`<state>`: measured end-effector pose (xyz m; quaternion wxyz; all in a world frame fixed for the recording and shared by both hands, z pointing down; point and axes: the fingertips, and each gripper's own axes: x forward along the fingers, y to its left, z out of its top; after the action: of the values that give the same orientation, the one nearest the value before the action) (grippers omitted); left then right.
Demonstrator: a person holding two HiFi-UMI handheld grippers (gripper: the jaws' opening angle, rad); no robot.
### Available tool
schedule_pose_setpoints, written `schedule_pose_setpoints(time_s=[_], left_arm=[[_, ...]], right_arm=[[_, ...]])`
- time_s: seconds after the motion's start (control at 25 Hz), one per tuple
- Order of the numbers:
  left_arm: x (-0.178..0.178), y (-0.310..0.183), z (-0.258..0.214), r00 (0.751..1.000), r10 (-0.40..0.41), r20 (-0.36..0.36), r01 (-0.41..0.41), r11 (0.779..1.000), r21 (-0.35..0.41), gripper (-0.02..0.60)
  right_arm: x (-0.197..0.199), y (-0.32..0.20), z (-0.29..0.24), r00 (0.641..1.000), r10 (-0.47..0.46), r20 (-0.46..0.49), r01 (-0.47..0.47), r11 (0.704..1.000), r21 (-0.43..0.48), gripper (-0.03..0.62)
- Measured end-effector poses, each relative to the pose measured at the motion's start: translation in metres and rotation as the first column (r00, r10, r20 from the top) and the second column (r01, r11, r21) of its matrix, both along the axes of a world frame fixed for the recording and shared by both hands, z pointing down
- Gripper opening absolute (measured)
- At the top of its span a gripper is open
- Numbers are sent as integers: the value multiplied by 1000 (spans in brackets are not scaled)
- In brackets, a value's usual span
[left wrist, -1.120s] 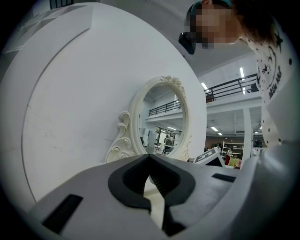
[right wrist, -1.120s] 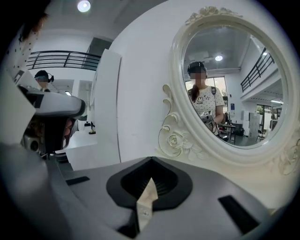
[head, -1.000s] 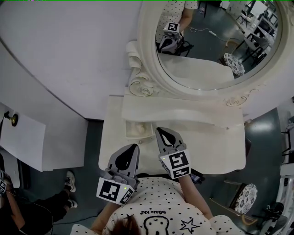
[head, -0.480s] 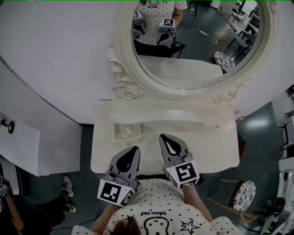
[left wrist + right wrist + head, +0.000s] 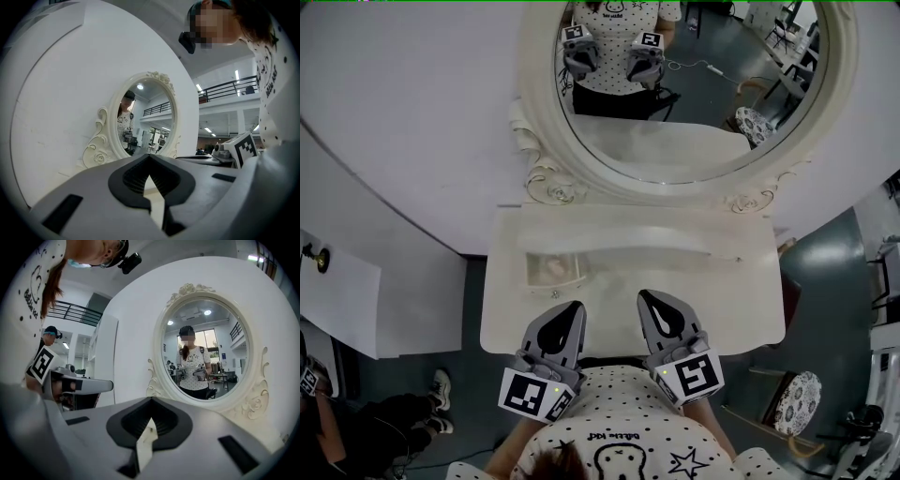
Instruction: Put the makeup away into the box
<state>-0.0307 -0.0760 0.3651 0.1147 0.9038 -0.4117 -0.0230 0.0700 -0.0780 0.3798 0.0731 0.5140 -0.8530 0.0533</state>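
White bench against curved wall, oval mirror above, grey floor around. Open box at bench's left, contents too small to tell. Left hand-held gripper and right hand-held gripper over near edge, jaws together, empty.

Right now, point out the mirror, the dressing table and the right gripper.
mirror [image 5: 703,103], head view, the glass.
dressing table [image 5: 736,305], head view, bare top.
right gripper [image 5: 649,298], head view, shut fingers' tips.

mirror: top cut off by picture edge, behind desk | box, desk's left: contents too pale to tell | desk's near edge: partly hidden under left tool, right tool
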Motion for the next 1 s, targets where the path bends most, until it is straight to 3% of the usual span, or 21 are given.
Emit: schedule_pose_setpoints(time_s=[0.64, 1.0], left_arm=[[40, 25, 12, 1000, 15, -17, -15, 1000, -8, -5], [51, 33, 17, 999, 7, -34, -8, 1000, -24, -5]], right_arm=[[66, 42, 20, 995, 94, 28, -93, 995, -46, 6], [72, 48, 28, 998, 67, 1, -67, 997, -26, 6]])
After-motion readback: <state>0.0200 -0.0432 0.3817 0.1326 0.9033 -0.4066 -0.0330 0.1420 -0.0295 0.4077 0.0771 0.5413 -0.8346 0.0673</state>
